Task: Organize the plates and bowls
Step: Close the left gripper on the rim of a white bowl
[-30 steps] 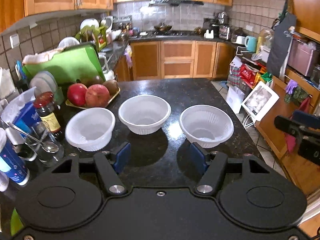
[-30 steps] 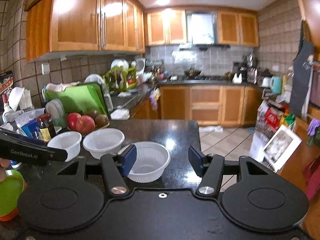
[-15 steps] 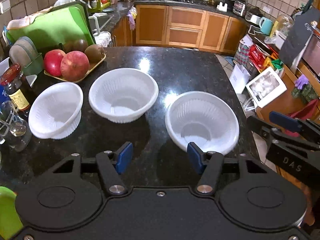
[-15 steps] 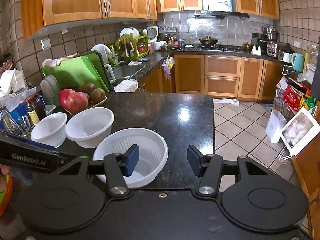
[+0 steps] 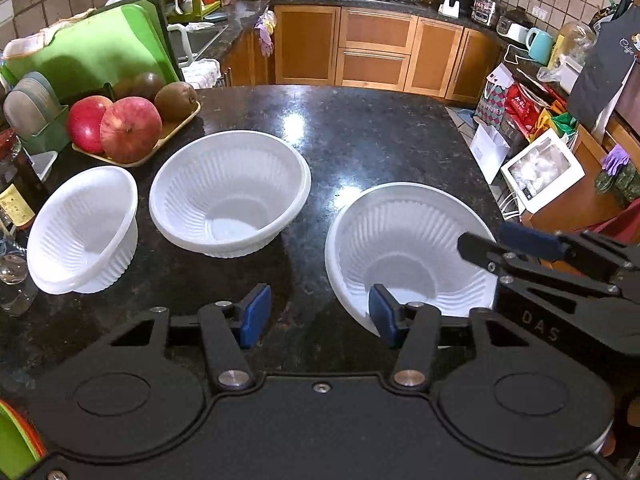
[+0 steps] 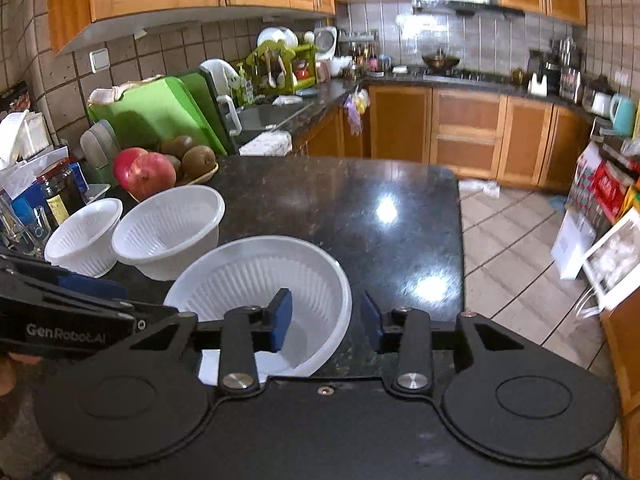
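Three white ribbed bowls stand in a row on the black counter: a left bowl, a middle bowl and a right bowl. My left gripper straddles the right bowl's near left rim, one finger inside and one outside. Its jaws are closing, and the pads stay clear of the rim. My right gripper straddles the same bowl at its right rim; its jaws are closing too, with a gap still showing. It enters the left wrist view as the right gripper.
A tray of red fruit and kiwis sits behind the left bowl, with a green cutting board behind it. A sauce bottle and glasses crowd the counter's left side. The counter's right edge drops to the tiled floor.
Both grippers have come down and forward onto the right bowl. The right gripper's jaws have narrowed markedly around its rim, the left's slightly. The bowls have not moved.
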